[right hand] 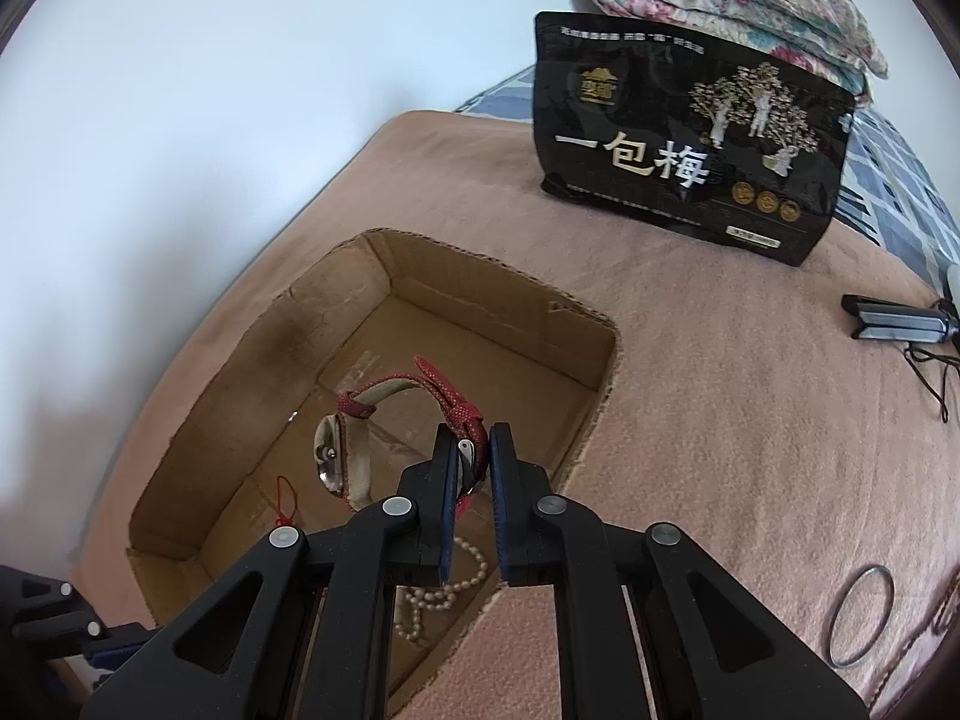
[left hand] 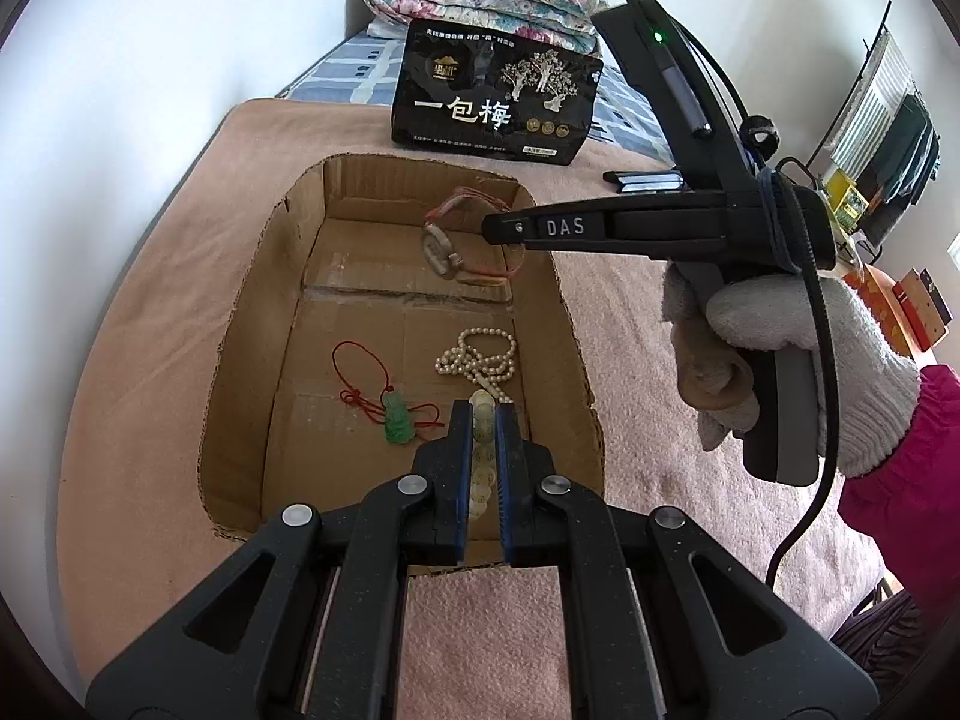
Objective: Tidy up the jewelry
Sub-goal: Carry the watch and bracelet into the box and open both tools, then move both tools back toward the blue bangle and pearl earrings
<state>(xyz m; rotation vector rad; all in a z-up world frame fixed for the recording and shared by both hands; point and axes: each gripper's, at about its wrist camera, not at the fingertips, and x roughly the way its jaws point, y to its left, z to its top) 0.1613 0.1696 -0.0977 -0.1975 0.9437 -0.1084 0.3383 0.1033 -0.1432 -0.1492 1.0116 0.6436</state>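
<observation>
Wristwatch, red textured strap, pale oval case, strap pinched in right gripper above cardboard box, left gripper clamped on pale bead bracelet.

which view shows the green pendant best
The left wrist view. There the green pendant lies in full sight on the floor of the cardboard box, with its red cord looped beside it. In the right wrist view only a bit of red cord shows; the pendant itself is hidden behind the right gripper.
</observation>
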